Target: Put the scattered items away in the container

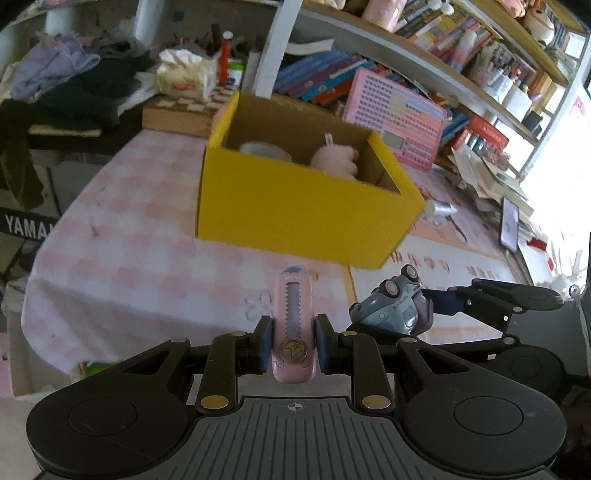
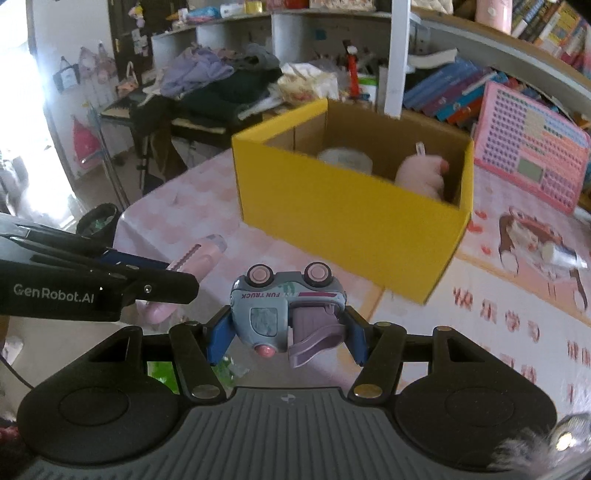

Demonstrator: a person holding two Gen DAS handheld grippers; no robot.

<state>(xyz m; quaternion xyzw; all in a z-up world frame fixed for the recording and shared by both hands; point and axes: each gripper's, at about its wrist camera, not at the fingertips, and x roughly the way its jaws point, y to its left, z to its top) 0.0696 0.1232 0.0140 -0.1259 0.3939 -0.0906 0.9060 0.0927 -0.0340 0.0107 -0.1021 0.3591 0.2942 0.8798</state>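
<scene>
A yellow cardboard box stands open on the pink checked table; it also shows in the right wrist view. Inside it lie a white roll and a pink plush toy. My left gripper is shut on a pink utility knife, held above the table in front of the box. My right gripper is shut on a blue toy truck, held upside down, wheels up, just right of the left gripper. The knife and truck each show in the other view.
A pink toy laptop leans behind the box on the right. Books fill the shelves. Clothes are piled at the back left. A small tube lies on the mat to the right. A phone stands at the far right.
</scene>
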